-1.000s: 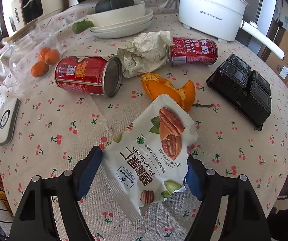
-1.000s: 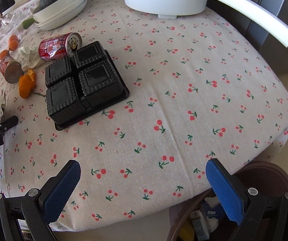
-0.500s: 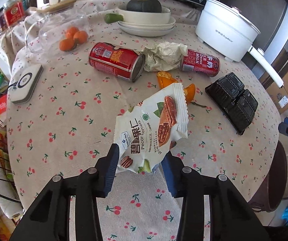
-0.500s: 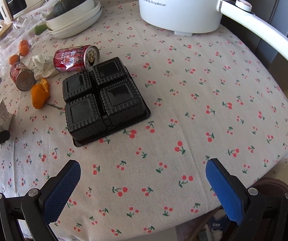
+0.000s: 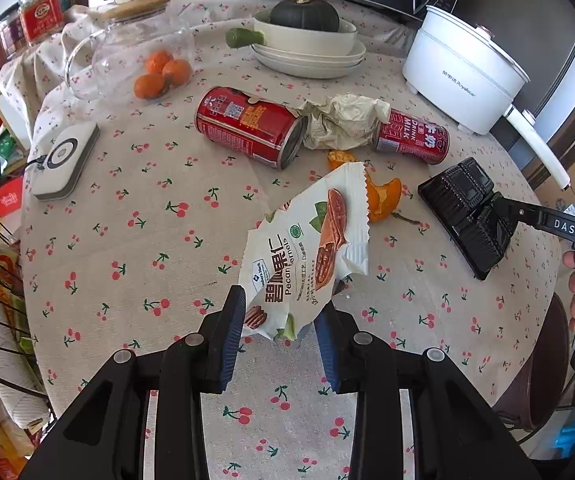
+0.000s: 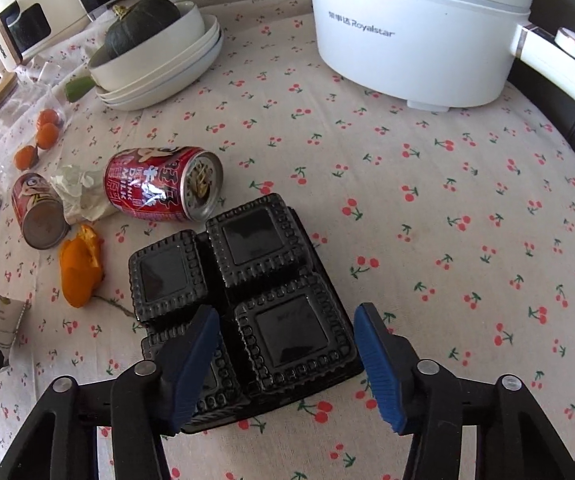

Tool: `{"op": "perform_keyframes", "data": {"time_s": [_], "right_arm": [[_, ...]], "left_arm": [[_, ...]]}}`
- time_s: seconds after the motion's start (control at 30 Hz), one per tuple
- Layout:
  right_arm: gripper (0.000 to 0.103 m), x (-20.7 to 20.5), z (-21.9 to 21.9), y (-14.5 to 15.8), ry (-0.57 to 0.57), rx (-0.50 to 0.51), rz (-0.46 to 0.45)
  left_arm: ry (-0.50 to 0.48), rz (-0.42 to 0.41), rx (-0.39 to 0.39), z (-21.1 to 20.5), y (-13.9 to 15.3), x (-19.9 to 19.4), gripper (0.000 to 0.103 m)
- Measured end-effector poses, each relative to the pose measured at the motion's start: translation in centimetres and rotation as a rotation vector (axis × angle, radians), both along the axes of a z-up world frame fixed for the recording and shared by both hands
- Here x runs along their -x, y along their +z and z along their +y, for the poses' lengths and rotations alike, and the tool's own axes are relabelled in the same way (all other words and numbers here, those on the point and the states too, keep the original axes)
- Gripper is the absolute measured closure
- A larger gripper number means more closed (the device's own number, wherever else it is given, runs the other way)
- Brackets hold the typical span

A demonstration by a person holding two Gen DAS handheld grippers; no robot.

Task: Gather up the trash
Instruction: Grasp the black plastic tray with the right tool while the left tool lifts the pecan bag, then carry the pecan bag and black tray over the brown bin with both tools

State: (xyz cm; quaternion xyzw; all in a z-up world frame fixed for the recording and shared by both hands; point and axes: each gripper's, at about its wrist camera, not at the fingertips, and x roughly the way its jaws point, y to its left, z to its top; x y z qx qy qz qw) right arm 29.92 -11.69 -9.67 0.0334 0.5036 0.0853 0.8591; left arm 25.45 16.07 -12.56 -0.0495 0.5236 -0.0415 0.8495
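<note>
Covering the round table (image 5: 135, 240), a cherry-print cloth is strewn with rubbish, and the collecting step is judged to be under way, with one piece lifted and another being approached. A white electric pot (image 6: 415, 32) and stacked bowls (image 5: 307, 52) are seen at the far side and are not counted as trash. The black plastic tray (image 6: 243, 292) lies near the table edge; the right gripper (image 6: 287, 356) is held spread over its near corner, one pad above the tray and one outside its rim, nothing yet pinched. Two red cans (image 5: 247, 128) (image 5: 411, 140) lie on their sides with crumpled paper (image 5: 343, 120) between them, orange peel (image 5: 383, 200) just beside. The pecan bag (image 5: 307, 252) is pinched at its lower end by the left gripper (image 5: 279, 332), raised off the cloth. Next, a closing on the tray rim is called for, and carriage of the bag to a bin.
</note>
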Motion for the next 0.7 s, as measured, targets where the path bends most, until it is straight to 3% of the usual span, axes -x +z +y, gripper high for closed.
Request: {"op": "perform_keyframes", "data": {"time_s": [0.17,0.23,0.27,0.3,0.33,0.37,0.53,0.6,0.63,0.67,0.7], "right_arm": [[0.048,0.0,-0.6,-0.7,-0.001,-0.044,-0.007],[0.05,0.3,-0.6,-0.5,0.006,-0.046,-0.001],[0.055,0.6,-0.6,-0.4,0.01,-0.057,0.002],[0.072,0.9,-0.8,0.0,0.009,-0.071,-0.003],[0.103,1.2,-0.9,0.3,0.011,-0.076,-0.002],[0.097,1.6,-0.9,0.7,0.015,-0.075,-0.002],[0.096,3.7,-1.1,1.9,0.051,-0.026,-0.005],[0.074,4.0,-1.1,2.1,0.048,-0.046,-0.001],[0.053,4.0,-1.1,2.3,0.043,-0.049,-0.005],[0.043,3.9,-0.9,2.4,0.037,-0.049,-0.013],[0.043,3.7,-0.6,2.4,0.035,-0.046,-0.018]], "left_arm": [[-0.006,0.004,-0.009,-0.4,-0.1,0.1,0.068],[-0.008,0.003,-0.001,-0.6,0.1,0.2,0.073],[-0.011,0.004,0.005,-0.7,0.2,0.3,0.075],[-0.014,0.005,0.011,-0.8,0.3,0.4,0.079],[-0.017,0.006,0.016,-1.0,0.4,0.6,0.082],[-0.021,0.005,0.017,-1.2,0.5,0.7,0.083],[-0.036,-0.019,0.017,-1.7,1.8,1.9,0.089],[-0.039,-0.031,0.008,-1.7,2.3,2.2,0.091],[-0.038,-0.034,0.006,-1.5,2.4,2.3,0.091],[-0.036,-0.034,0.005,-1.3,2.5,2.3,0.091],[-0.032,-0.033,0.005,-1.1,2.4,2.2,0.091]]}}
